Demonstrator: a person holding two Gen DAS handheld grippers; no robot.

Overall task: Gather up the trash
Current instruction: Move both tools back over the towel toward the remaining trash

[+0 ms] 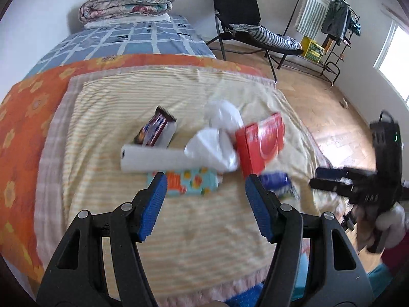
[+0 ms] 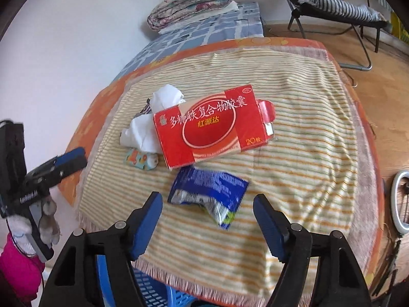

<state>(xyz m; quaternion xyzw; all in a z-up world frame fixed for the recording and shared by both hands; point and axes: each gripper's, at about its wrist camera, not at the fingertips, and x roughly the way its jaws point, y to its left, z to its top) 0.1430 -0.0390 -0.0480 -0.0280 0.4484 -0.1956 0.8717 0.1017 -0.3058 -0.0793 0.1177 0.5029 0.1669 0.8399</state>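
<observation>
**Both grippers open over trash pile on striped towel**

Left gripper [image 1: 205,192] hung over the yellow striped towel [image 1: 107,97], fingers spread wide, nothing between them. Right gripper [image 2: 207,211] likewise released, empty, its blue pads [image 2: 147,226] apart either side of the blue wrapper [image 2: 212,192].

Trash lay clustered mid-towel. In the left wrist view: white paper tube [image 1: 153,158] lay crosswise at 12 o'clock of the gripper, just beyond the fingertips. Brown snack wrapper [image 1: 156,130] behind the tube at 11 o'clock, touching it. Crumpled white paper [image 1: 217,133] over the tube's right end, at 12 to 1 o'clock. Red medicine box [image 1: 263,140] at 1 o'clock, against the white paper. Floral patterned packet [image 1: 191,181] sat right between the fingertips, partly under the tube. The blue wrapper was half hidden behind the right finger; view blurred.

In the right wrist view: red box at 12 o'clock, end flap open, blue wrapper directly in front of it, near touching. White paper and floral packet at 10 to 11 o'clock, tucked against the box's left side. The box blocked most of the snack wrapper.

Around: orange flowered blanket [image 1: 28,107] under the towel, blue checked bedsheet [image 1: 143,38] beyond, folded floral quilt [image 1: 127,2] at the far end. Black folding chair [image 1: 237,20] with striped cloth at 1 o'clock, clothes rack [image 1: 329,12] further right. Blue plastic basket [image 2: 153,289] below the towel's near edge.
</observation>
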